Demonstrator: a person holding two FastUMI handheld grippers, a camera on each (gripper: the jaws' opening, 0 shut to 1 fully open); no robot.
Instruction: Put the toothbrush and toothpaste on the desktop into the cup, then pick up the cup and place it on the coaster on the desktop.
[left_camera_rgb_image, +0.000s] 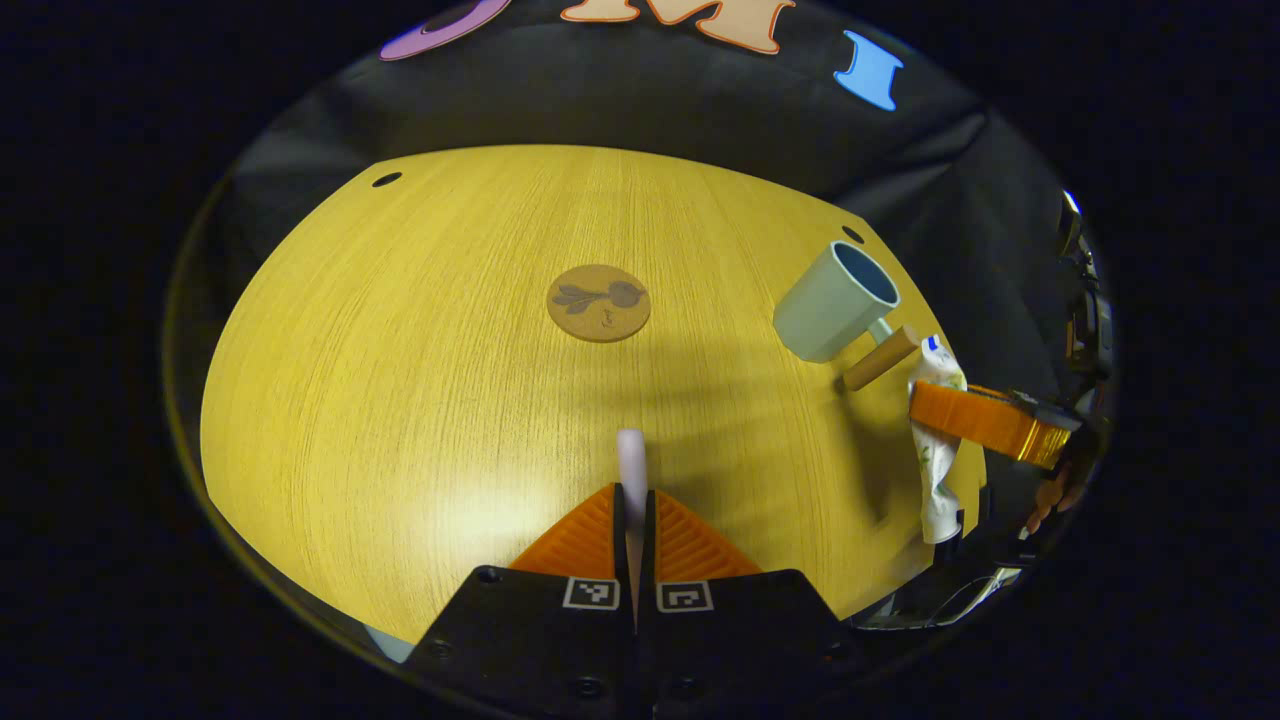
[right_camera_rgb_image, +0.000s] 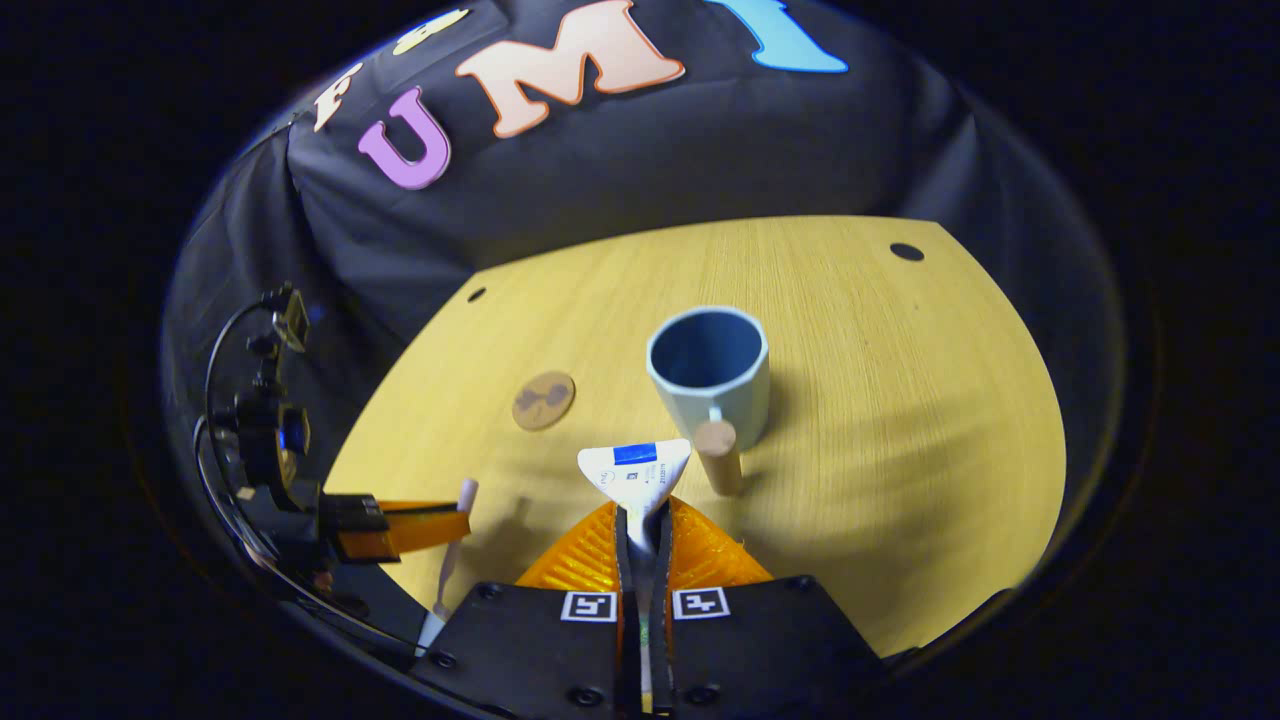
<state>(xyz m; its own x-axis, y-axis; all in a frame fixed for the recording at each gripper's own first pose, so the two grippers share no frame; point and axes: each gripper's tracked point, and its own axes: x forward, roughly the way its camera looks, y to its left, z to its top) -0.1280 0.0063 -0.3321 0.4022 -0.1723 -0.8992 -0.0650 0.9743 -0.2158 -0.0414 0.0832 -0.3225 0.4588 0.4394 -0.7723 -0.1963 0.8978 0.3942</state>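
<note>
Left gripper view has the yellow wooden table (left_camera_rgb_image: 420, 360) across most of the frame, its far edge curving along the upper half. Right of centre, near the table's right edge, the pale blue cup (left_camera_rgb_image: 838, 300) stands with its open mouth toward the upper right and a wooden handle (left_camera_rgb_image: 880, 358) sticking out below it. At the far right the right hand-held gripper (left_camera_rgb_image: 985, 418) reaches in, its orange fingers clamped on the white toothpaste (left_camera_rgb_image: 938, 440), which hangs down from them over the table's edge (just below the cup's handle). The round brown coaster (left_camera_rgb_image: 599, 302) lies flat a little above centre, well apart from the cup. At bottom centre the left hand-held gripper (left_camera_rgb_image: 634, 500) is closed tight on the toothbrush (left_camera_rgb_image: 632, 462), whose pale handle end pokes up between the orange fingers.

Right gripper view puts the cup (right_camera_rgb_image: 710, 375) at centre, upright, its handle (right_camera_rgb_image: 720, 455) toward the camera. The toothpaste's flat crimped end (right_camera_rgb_image: 635, 470) rises between this gripper's closed fingers at bottom centre, just beside the handle. The coaster (right_camera_rgb_image: 544, 400) sits left of the cup. At lower left the other gripper (right_camera_rgb_image: 420, 530) holds the toothbrush (right_camera_rgb_image: 452, 550) upright.
</note>
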